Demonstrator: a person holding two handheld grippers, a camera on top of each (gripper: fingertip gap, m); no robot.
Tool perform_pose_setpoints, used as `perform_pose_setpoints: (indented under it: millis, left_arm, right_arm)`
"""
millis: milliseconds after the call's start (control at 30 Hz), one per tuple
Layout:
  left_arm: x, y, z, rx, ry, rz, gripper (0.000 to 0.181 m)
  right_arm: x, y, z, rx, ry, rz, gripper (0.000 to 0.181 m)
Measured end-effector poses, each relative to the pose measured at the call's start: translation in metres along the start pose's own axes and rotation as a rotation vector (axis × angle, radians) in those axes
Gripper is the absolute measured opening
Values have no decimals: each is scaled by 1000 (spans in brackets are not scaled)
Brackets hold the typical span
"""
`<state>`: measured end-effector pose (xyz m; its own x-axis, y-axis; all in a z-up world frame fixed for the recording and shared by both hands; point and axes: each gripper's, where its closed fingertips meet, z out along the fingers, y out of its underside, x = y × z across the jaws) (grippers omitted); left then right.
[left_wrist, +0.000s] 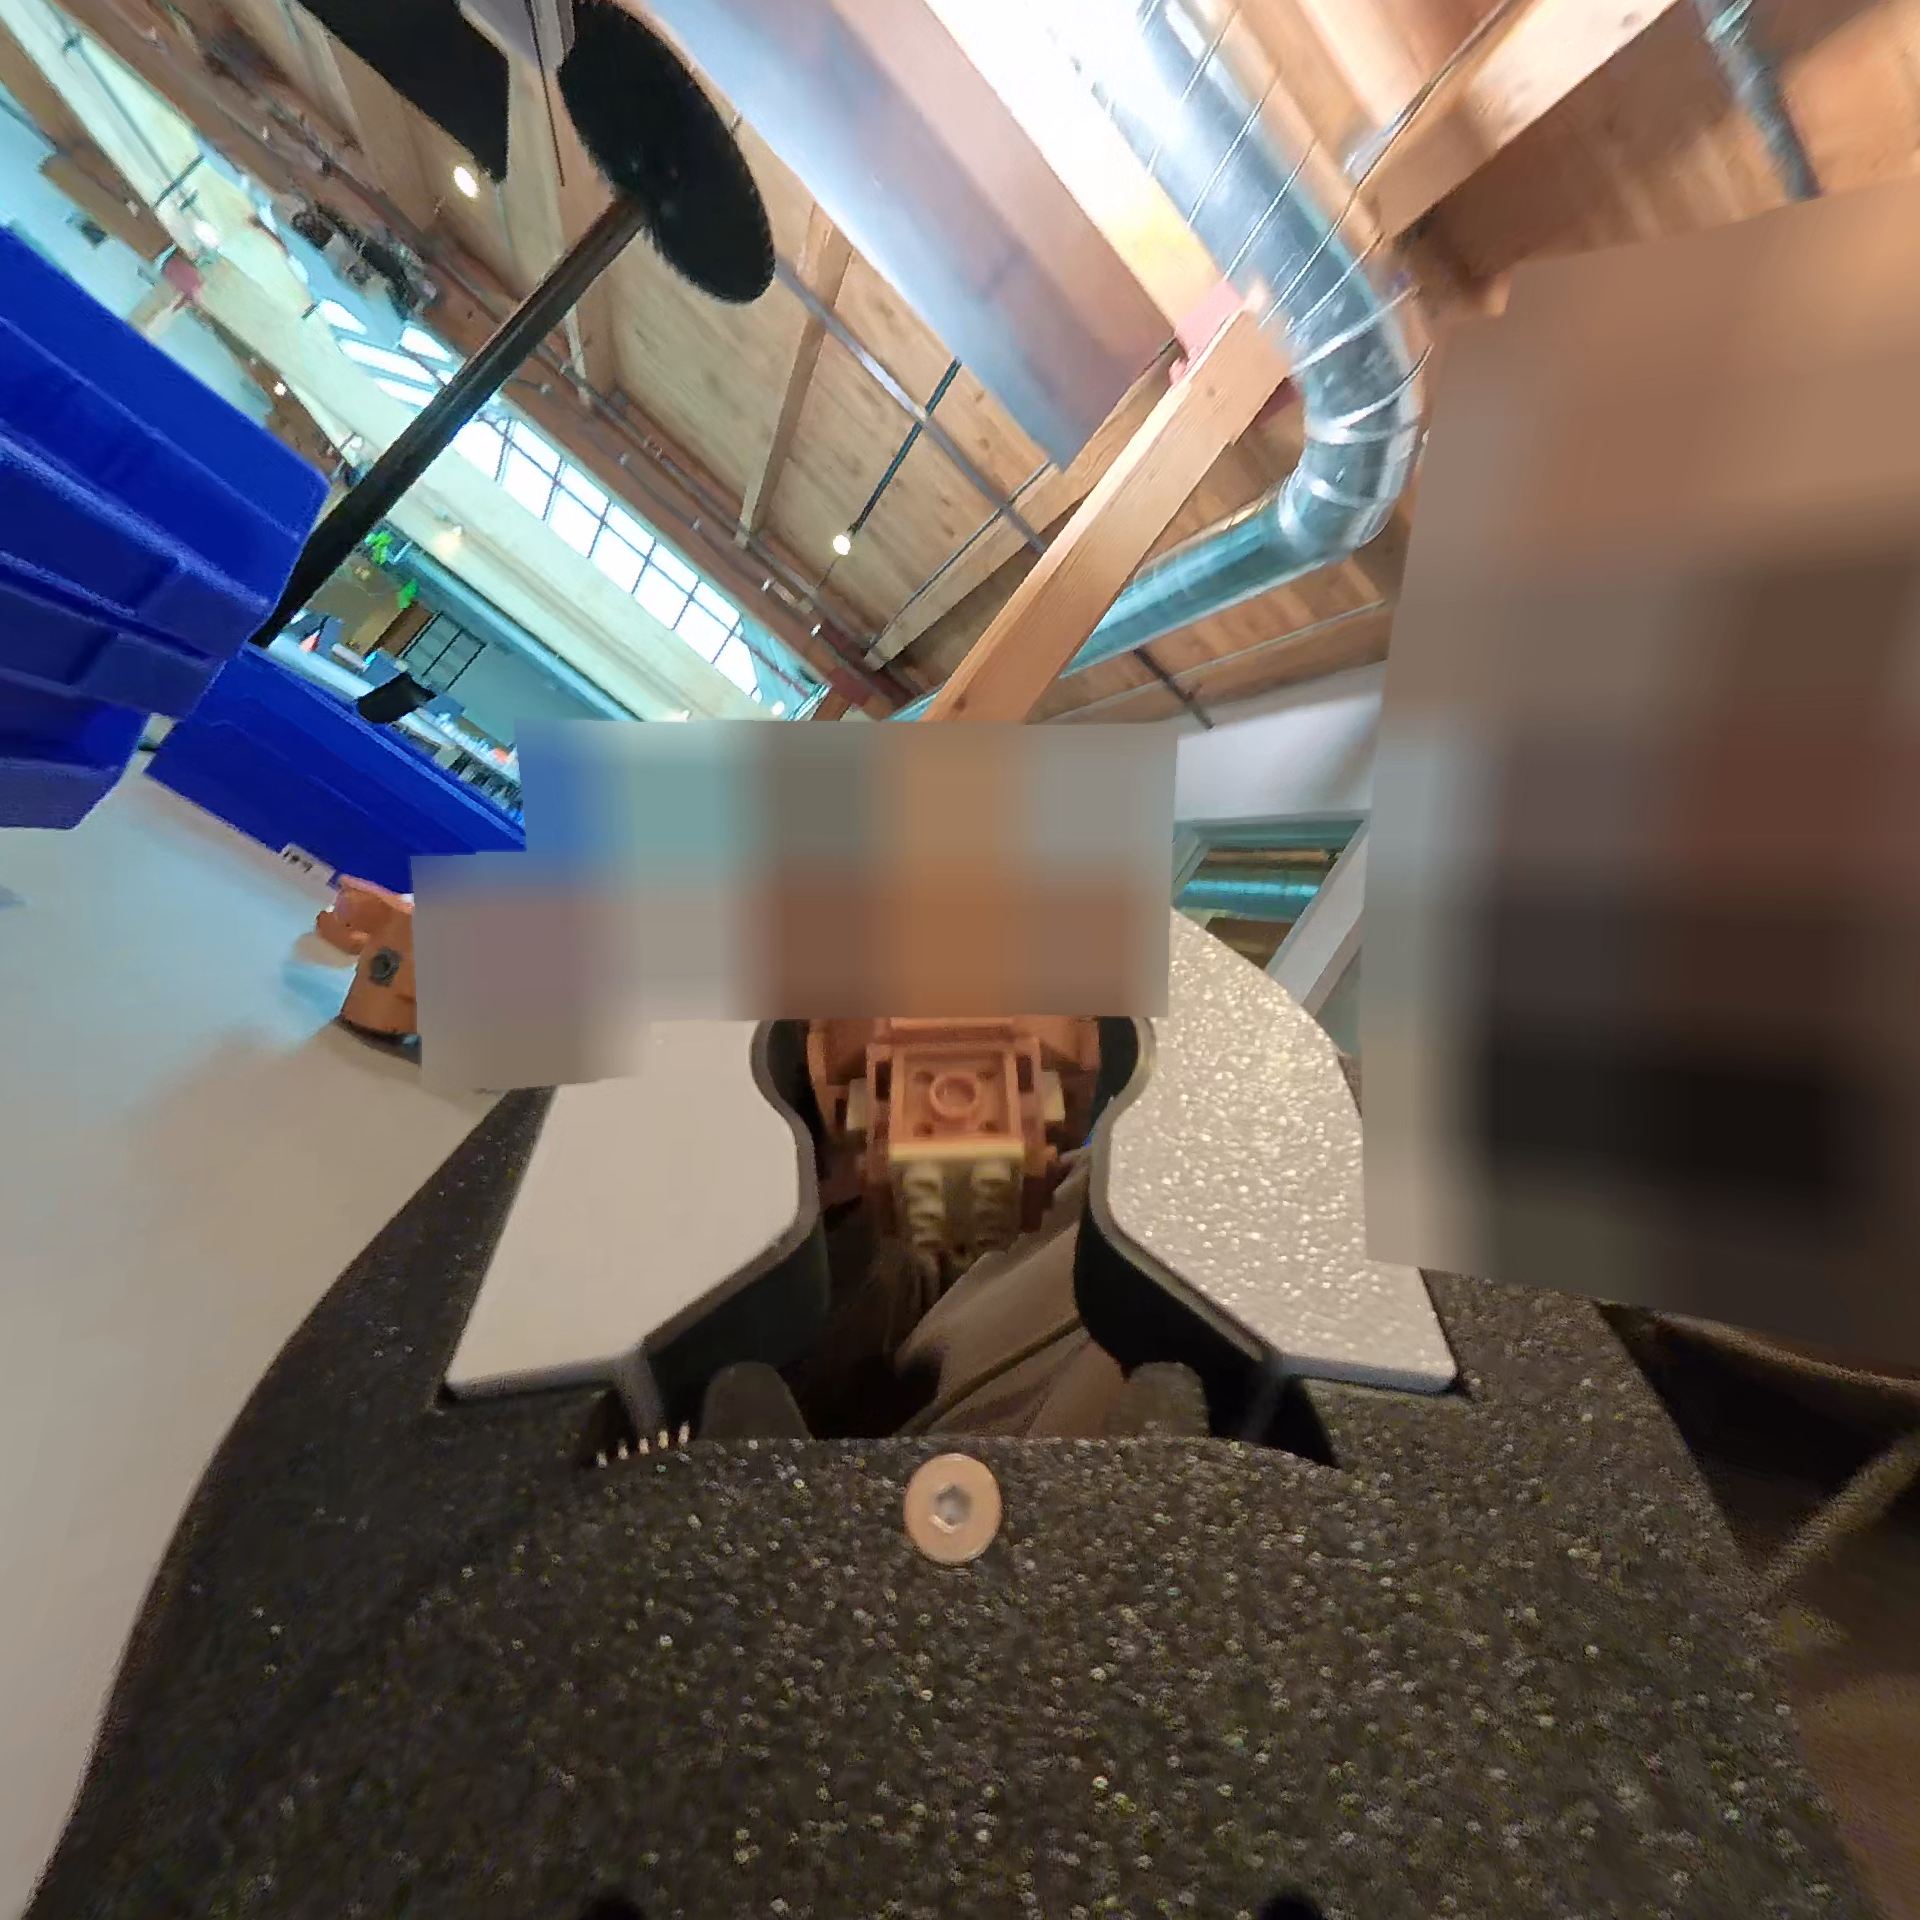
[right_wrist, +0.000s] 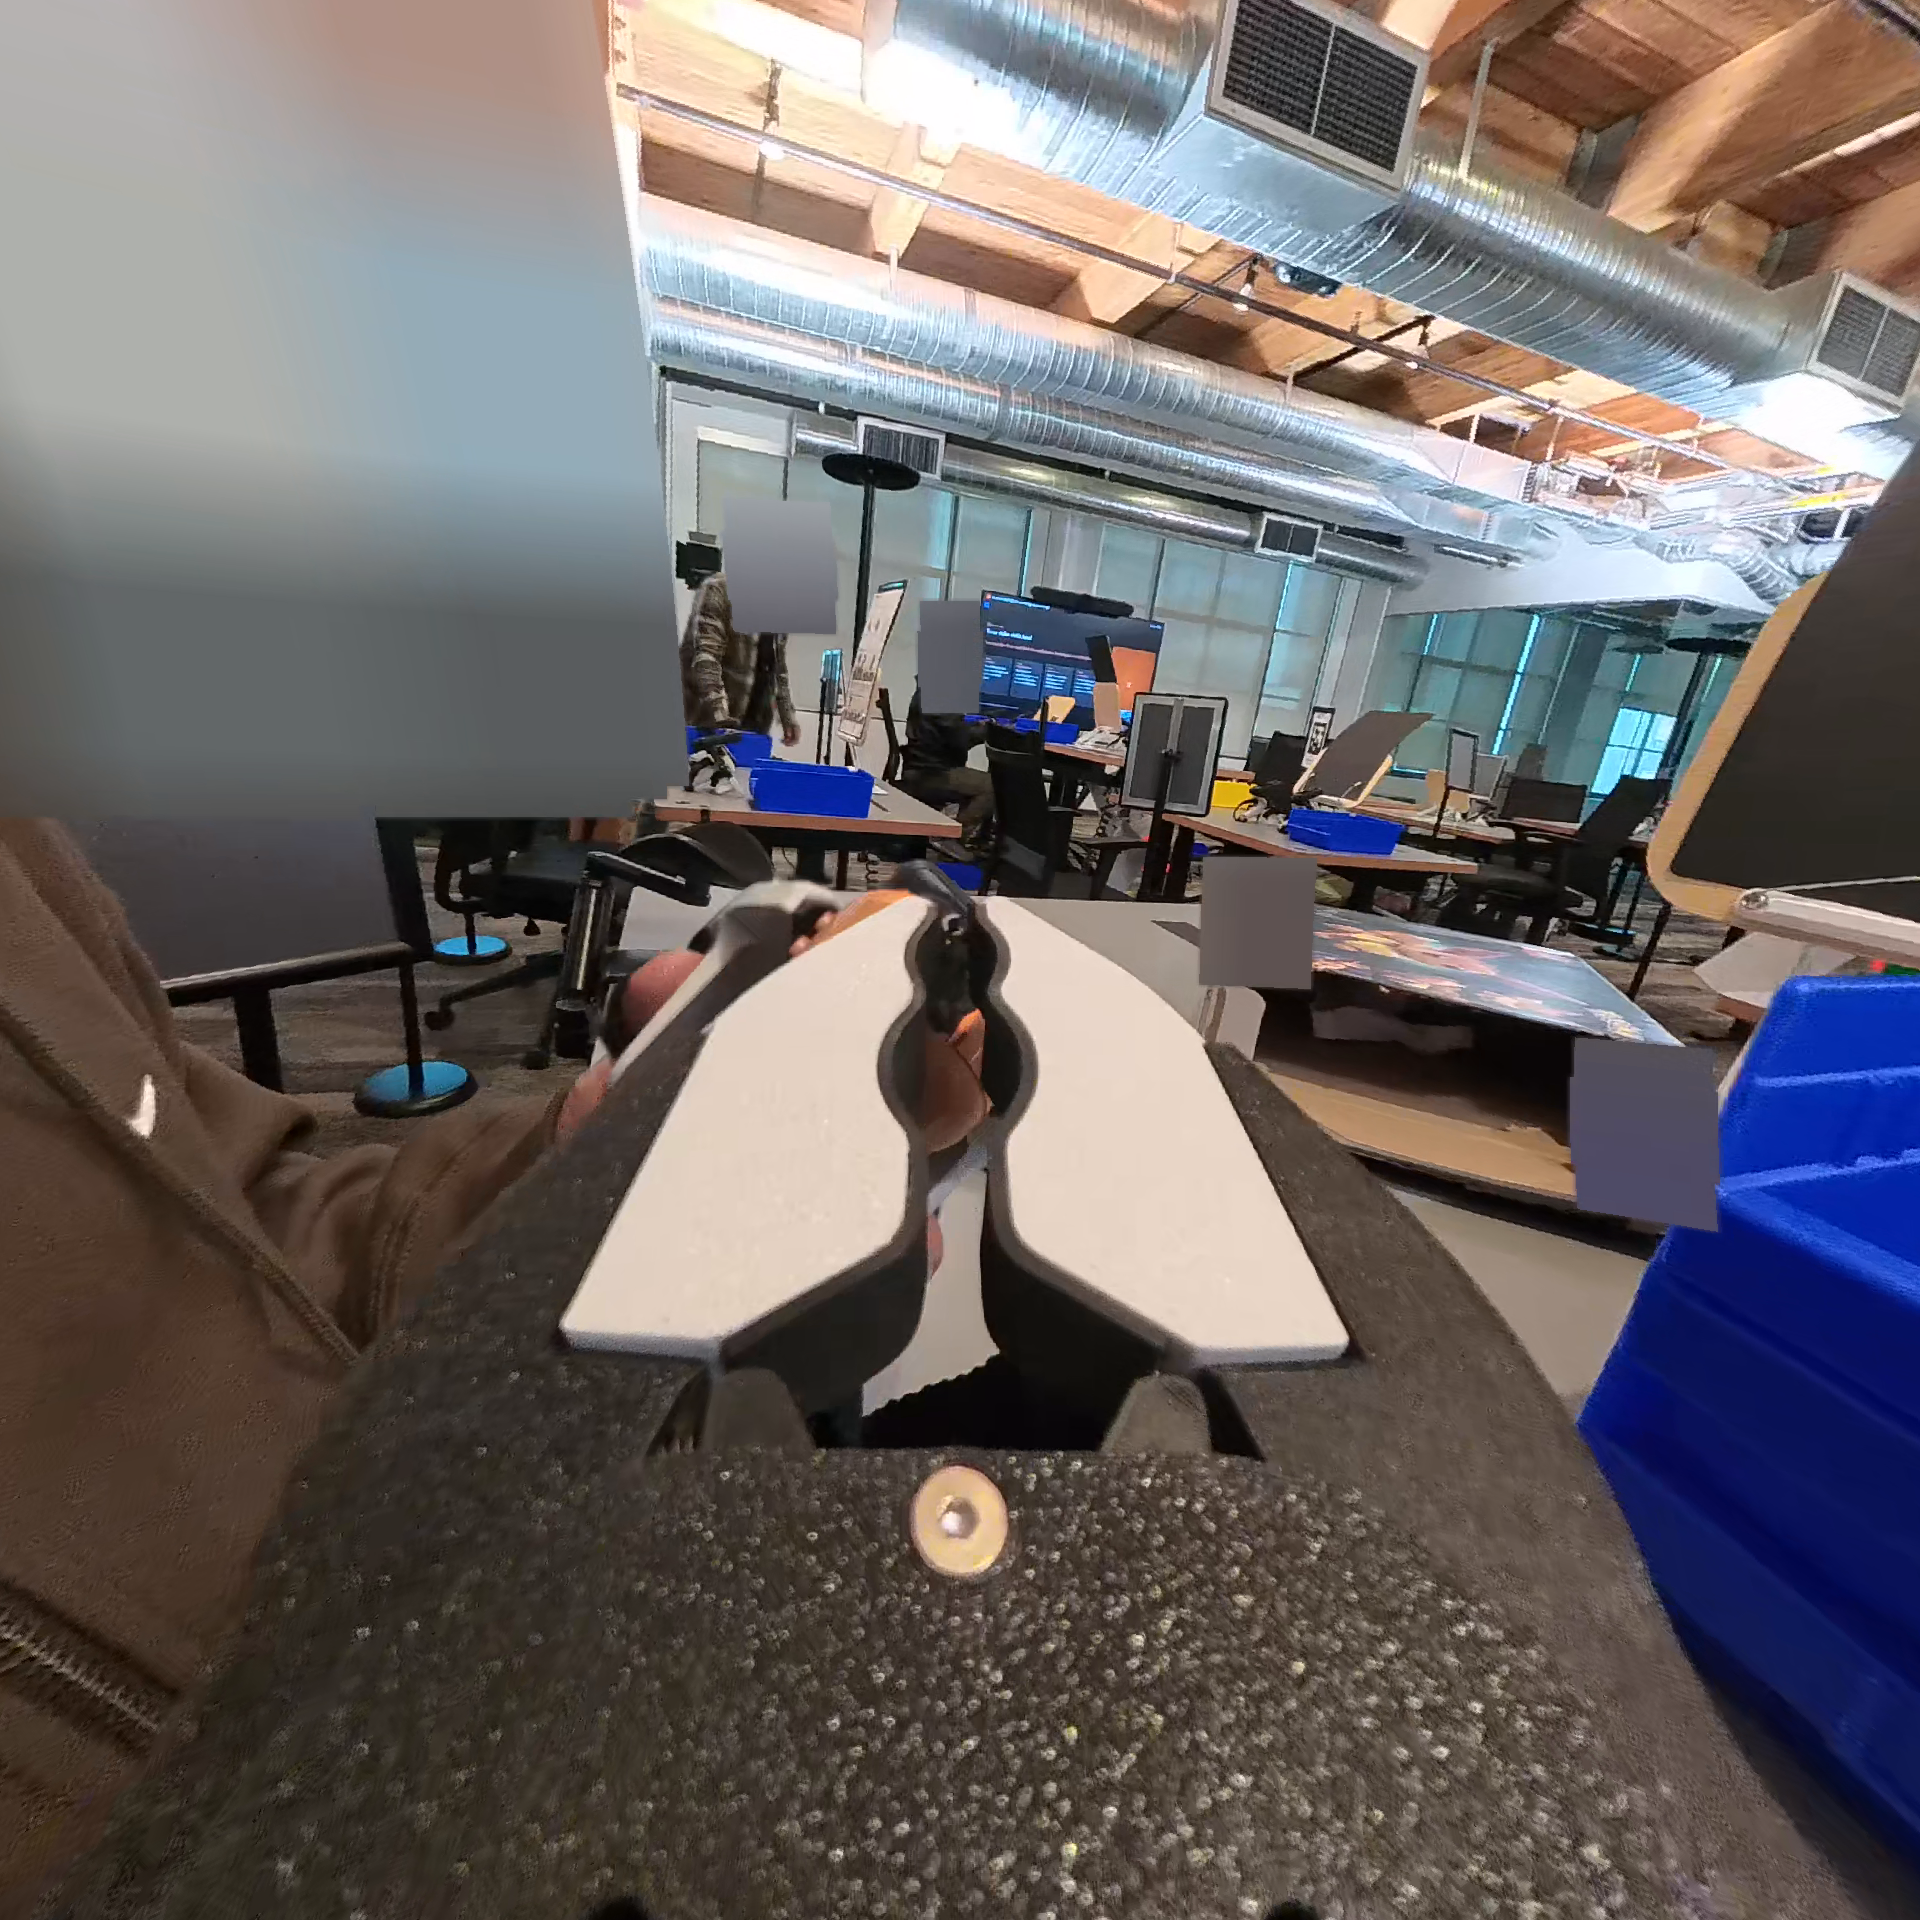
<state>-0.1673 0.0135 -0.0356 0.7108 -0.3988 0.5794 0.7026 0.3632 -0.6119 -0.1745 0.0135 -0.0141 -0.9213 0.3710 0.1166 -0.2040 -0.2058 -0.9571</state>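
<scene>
In the left wrist view my left gripper (left_wrist: 951, 1049) is shut on a tan and brown brick-built model (left_wrist: 951, 1117), held between the grey finger pads (left_wrist: 644, 1226); a blur patch hides the model's top. In the right wrist view my right gripper (right_wrist: 956, 920) is nearly closed on a small black piece (right_wrist: 951, 966) at its tips. Just behind it is an orange-brown part (right_wrist: 961, 1060). The other gripper (right_wrist: 748, 935) and a hand (right_wrist: 649, 987) show just behind my right fingers. A person in a brown hoodie (right_wrist: 156, 1247) is at the left.
Blue bins stand at the left (left_wrist: 125, 499) and at the right (right_wrist: 1787, 1351). Another orange-brown brick piece (left_wrist: 374, 956) lies on the grey table (left_wrist: 156, 1143). A black brush disc on a rod (left_wrist: 675, 177) hangs overhead. Desks, chairs and people stand far behind (right_wrist: 1039, 790). The tips of both grippers are at nearly the same place.
</scene>
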Motion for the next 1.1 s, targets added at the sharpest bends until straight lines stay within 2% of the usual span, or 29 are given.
perform_pose_setpoints:
  millis: [167, 300, 367, 567, 767, 967, 1100]
  left_arm:
    - [-4, 20, 8, -121, -53, 69, 55]
    - [-8, 18, 6, -119, -105, 129, 55]
    - [-13, 15, 4, -114, -176, 217, 55]
    - [-27, 2, -3, -126, -455, 617, 56]
    - [-30, -7, -10, -177, -690, 1071, 55]
    - [-30, -13, -14, -249, -861, 1502, 56]
    - [-31, -10, -12, -289, -901, 1648, 56]
  right_arm:
    - [1, 1, -1, 6, -2, 30, 5]
    - [4, 3, 0, -12, 13, 37, 5]
    - [7, 6, 0, -31, 25, 56, 5]
    - [20, 13, -8, -112, 98, 154, 10]
    - [22, 27, -17, -193, 97, 394, 25]
    - [20, 34, -13, -204, 46, 577, 33]
    - [17, 36, -9, -207, 33, 583, 33]
